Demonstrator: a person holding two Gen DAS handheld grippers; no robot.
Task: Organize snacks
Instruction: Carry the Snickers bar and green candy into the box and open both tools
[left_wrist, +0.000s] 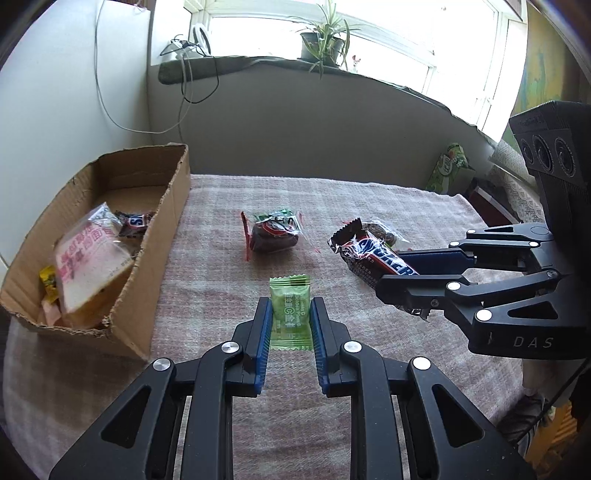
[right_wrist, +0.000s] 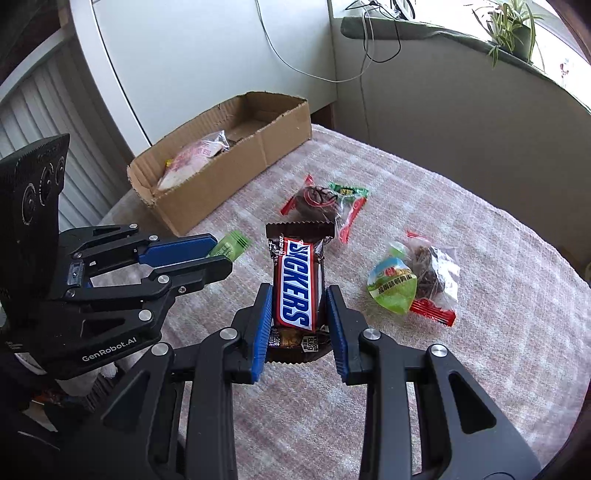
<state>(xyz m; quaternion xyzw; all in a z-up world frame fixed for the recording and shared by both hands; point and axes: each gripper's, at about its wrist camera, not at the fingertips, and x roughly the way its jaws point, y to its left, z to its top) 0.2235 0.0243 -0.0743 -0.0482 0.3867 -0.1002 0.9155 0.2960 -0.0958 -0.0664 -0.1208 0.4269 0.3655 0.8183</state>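
Your left gripper (left_wrist: 290, 325) and right gripper (right_wrist: 299, 314) are matte black linkages with silver rivets and ribbed blue fingers (right_wrist: 263, 325). One housing reads "GenRobot.AI", another "DAS"; each carries a three-lens black camera block (left_wrist: 550, 147).

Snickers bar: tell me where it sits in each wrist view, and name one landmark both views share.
Left wrist view: the Snickers bar is right of centre, clamped in the right gripper that reaches in from the right edge.
Right wrist view: the Snickers bar is at centre, lengthwise between that gripper's blue pads.
Shared landmark: the cardboard box, at the left in the left wrist view, upper left of centre in the right wrist view.
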